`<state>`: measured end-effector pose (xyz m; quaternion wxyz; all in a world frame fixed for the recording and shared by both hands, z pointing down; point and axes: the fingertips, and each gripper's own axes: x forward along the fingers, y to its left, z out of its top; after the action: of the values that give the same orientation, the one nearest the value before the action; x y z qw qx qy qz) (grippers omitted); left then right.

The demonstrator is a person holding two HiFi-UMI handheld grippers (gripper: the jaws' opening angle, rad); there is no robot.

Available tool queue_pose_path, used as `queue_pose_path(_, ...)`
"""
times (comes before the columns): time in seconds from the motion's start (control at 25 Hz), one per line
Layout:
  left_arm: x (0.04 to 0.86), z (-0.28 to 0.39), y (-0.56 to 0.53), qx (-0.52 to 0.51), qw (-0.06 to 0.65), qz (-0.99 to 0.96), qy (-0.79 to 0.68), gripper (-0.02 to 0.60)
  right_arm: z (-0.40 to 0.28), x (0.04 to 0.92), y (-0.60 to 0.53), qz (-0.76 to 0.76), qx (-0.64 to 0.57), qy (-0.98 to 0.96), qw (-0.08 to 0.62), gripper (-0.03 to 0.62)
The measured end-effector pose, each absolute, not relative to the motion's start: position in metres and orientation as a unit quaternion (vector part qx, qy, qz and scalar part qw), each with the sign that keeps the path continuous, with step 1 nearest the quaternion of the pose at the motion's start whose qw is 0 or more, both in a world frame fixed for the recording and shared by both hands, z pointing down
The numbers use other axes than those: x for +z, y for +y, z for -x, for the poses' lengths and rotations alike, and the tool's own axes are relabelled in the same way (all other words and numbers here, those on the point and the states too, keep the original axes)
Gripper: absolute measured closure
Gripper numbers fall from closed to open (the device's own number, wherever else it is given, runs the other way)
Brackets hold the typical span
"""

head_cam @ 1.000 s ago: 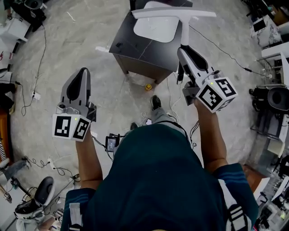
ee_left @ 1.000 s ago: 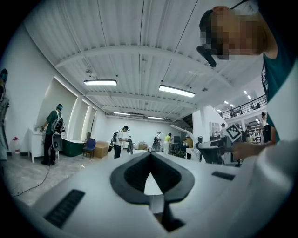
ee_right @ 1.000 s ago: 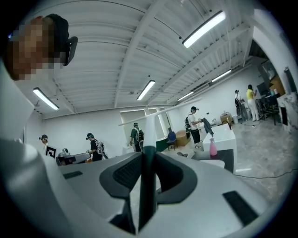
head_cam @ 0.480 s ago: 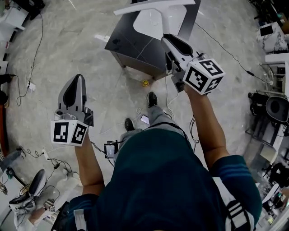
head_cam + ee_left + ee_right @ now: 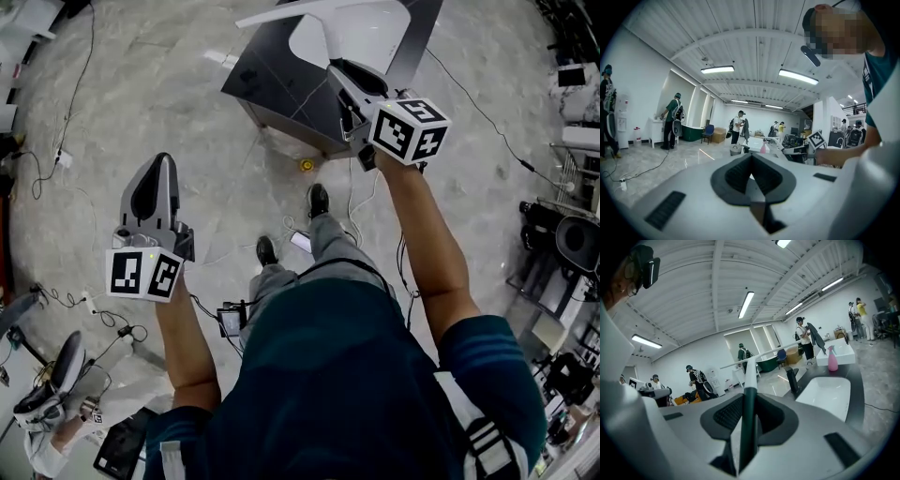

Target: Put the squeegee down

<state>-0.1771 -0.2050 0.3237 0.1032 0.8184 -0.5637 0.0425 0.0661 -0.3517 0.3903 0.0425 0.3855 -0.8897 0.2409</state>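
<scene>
The right gripper (image 5: 339,70) has carried the squeegee (image 5: 330,28) forward over the dark counter (image 5: 281,84), and the left gripper (image 5: 161,169) has sunk a little. The left one hangs over the floor, its jaws pressed together on nothing. The right jaws pinch the squeegee's dark handle. Its white neck runs up to a long, thin white blade, held in the air above the counter's front edge by the white basin (image 5: 825,394). A black tap (image 5: 792,380) stands beyond.

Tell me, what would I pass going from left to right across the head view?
Left gripper → small yellow object → right gripper, its fingers closed on the squeegee → black cable. The shoes and the sink cabinet overlap these, so they are left out.
</scene>
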Motion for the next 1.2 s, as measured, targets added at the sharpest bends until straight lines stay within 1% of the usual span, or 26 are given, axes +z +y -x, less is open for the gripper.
queue_pose_path(0.72, 0.369, 0.180, -0.219, 0.054, 0.138, -0.802, -0.578, 0.577, -0.036, 0.504, -0.392, -0.356, 0.299, -0.878, 0.112, 0.502)
queue_pose_path(1.2, 0.395, 0.183, -0.238, 0.072, 0.167, -0.793, -0.581, 0.577, -0.026, 0.581, -0.409, -0.348, 0.343, -0.855, 0.177, 0.502)
